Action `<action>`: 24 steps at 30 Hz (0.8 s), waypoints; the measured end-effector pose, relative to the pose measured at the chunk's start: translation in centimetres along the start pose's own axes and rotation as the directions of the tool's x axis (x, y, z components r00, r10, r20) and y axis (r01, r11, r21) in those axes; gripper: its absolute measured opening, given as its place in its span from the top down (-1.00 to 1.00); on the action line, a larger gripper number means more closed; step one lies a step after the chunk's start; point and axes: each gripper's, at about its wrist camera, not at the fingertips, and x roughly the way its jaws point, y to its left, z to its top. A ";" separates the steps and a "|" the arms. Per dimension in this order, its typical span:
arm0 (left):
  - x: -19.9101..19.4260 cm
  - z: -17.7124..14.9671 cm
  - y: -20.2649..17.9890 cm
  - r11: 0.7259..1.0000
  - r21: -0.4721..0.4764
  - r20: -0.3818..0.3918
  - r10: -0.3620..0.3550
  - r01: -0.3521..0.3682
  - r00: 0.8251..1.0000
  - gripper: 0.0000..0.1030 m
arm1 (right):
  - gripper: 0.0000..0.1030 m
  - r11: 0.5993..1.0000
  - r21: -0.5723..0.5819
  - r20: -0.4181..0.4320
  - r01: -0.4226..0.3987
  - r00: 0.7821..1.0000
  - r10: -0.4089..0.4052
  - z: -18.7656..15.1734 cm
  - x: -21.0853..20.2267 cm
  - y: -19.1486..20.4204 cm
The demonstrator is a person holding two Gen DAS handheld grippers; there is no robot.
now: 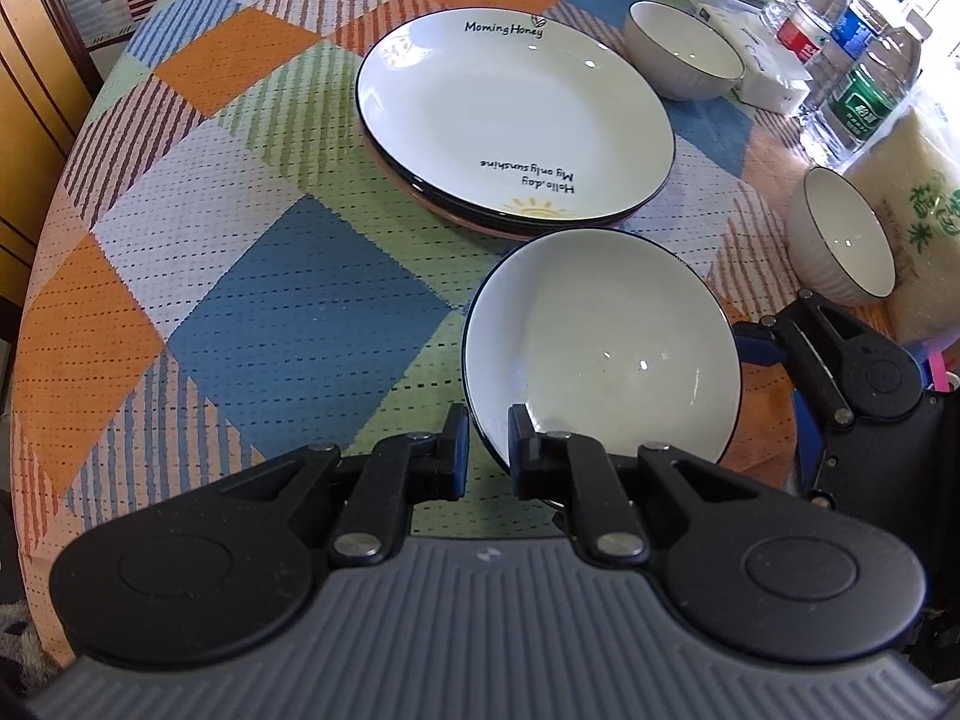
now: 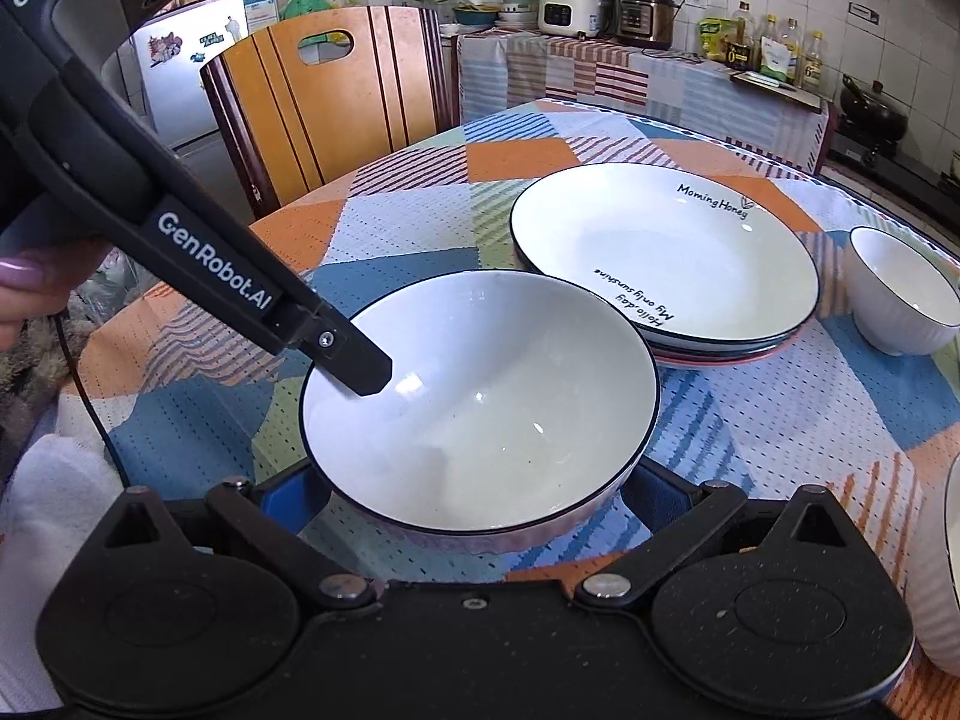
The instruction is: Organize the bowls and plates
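Observation:
A large white bowl [image 1: 606, 354] with a dark rim is held tilted above the patterned tablecloth. My left gripper [image 1: 487, 450] pinches its near rim, one finger inside and one outside. My right gripper [image 2: 474, 498] is spread wide around the same bowl [image 2: 480, 396], its blue pads at the bowl's two sides; the left gripper's finger [image 2: 354, 363] reaches into the bowl here. A stack of plates [image 1: 516, 120], topped by a white "Morning Honey" plate [image 2: 666, 258], lies beyond. Two small white bowls [image 1: 684, 51] [image 1: 840, 240] stand at the right.
Water bottles [image 1: 864, 72], a bag of rice [image 1: 918, 210] and a white box [image 1: 756, 72] crowd the table's right edge. A wooden chair [image 2: 336, 96] stands at the far side. A kitchen counter with cookers [image 2: 606, 12] is behind.

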 end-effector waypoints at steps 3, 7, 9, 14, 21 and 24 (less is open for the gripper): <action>0.4 0.1 0.2 1.000 -0.007 -0.001 0.005 -0.005 1.000 0.77 | -1.00 1.000 0.000 0.002 0.001 1.000 -0.001 0.0 0.3 0.0; 1.2 0.2 0.0 1.000 0.006 -0.015 0.023 -0.023 1.000 0.77 | -1.00 1.000 0.009 -0.005 0.003 1.000 -0.002 0.0 1.0 -0.2; 1.3 0.2 -0.1 1.000 0.011 -0.011 0.029 -0.029 1.000 0.76 | -1.00 1.000 0.011 -0.003 0.007 1.000 -0.007 0.0 1.2 -0.1; 1.3 0.5 0.0 1.000 -0.017 -0.032 0.001 -0.002 0.999 0.71 | -1.00 1.000 0.023 -0.015 0.002 1.000 -0.001 -0.1 1.2 -0.3; 1.0 0.3 0.0 1.000 -0.002 -0.059 -0.007 0.007 0.998 0.57 | -1.00 0.999 -0.025 -0.059 0.035 0.998 -0.037 -0.2 0.1 0.0; 0.0 0.4 -0.1 1.000 0.002 -0.056 -0.017 0.017 0.998 0.49 | -1.00 0.999 -0.029 -0.048 0.045 0.998 -0.047 -0.2 -1.3 0.0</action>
